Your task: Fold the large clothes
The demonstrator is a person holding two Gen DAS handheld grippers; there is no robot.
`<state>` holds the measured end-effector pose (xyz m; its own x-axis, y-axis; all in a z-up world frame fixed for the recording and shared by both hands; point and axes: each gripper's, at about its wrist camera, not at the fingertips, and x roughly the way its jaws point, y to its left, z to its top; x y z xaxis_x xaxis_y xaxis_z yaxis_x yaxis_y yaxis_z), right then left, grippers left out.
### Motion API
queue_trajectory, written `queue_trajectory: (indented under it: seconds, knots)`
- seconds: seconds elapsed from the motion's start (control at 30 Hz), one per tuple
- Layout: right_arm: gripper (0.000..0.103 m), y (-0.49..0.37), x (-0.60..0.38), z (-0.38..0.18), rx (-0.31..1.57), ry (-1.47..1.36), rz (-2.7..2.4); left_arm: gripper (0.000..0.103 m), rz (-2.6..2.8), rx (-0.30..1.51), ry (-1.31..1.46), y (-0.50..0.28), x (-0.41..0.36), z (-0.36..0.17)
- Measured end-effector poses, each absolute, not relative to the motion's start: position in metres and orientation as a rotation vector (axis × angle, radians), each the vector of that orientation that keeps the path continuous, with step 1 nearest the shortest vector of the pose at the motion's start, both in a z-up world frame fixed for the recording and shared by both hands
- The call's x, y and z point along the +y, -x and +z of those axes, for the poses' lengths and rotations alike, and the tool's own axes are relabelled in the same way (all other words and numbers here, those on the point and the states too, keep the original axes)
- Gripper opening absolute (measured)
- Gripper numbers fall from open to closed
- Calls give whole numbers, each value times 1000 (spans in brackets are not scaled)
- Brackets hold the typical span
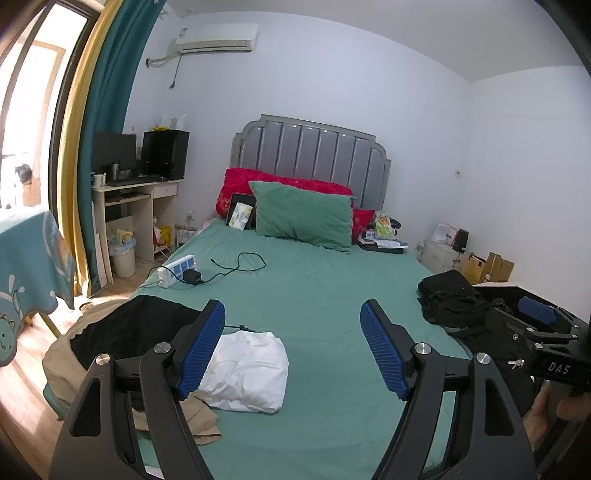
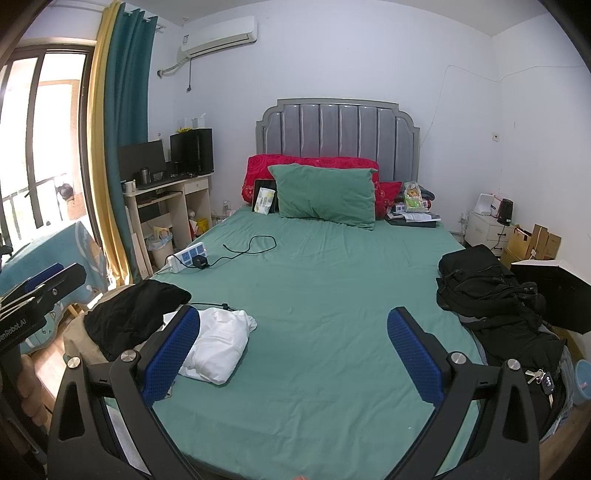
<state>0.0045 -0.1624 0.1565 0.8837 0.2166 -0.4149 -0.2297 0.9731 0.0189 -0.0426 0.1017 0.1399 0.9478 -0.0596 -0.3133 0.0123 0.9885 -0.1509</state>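
- Bed [image 2: 325,295] with green sheet fills both views; grey padded headboard [image 2: 340,136], green pillow [image 2: 325,195] leaning on red pillows [image 2: 314,164].
- White power strip [image 2: 186,256] with black charger and looped black cable [image 2: 255,247] on the sheet, left side, well apart from the clothes.
- Black backpack [image 2: 476,284] slumped at the bed's right edge; keys [image 2: 541,378] hang just below it.
- Desk [image 2: 166,199] with monitor and black tower past the bed's left side, teal and yellow curtain [image 2: 118,110] beside it; AC unit [image 2: 218,35] high on the wall.
- My left gripper [image 1: 291,349]: blue ribbed pads spread wide, nothing between them; the left pad overlaps the white garment in view, contact unclear.
- My right gripper [image 2: 293,356]: fingers also wide apart, gripping nothing, hovering over bare sheet.
- Clothes sit at the near left corner of the bed: white garment [image 1: 251,373], soft, crumpled, loosely bunched into a rounded lump.
- Black garment [image 1: 129,328] just left of it, matte, heaped on a tan garment [image 1: 201,421] that trails off the bed's edge.
- Middle of the sheet between the grippers is lightly wrinkled.
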Motion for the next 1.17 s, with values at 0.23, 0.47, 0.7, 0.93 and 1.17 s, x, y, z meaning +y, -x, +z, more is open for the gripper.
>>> queue_trajectory:
  seconds: [0.23, 0.47, 0.7, 0.93, 1.17]
  knots:
    - [101, -1, -161, 152, 431, 33, 233, 79, -41, 329, 142, 42, 101, 141]
    - [101, 0, -158, 147, 436, 36, 234, 79, -45, 333, 142, 39, 102, 142]
    - [101, -1, -158, 148, 437, 36, 234, 79, -50, 336, 143, 38, 102, 142]
    - [101, 1, -156, 148, 441, 38, 239, 79, -33, 339, 147, 39, 102, 137]
    - [101, 0, -156, 148, 448, 37, 237, 79, -30, 349, 146, 40, 104, 133]
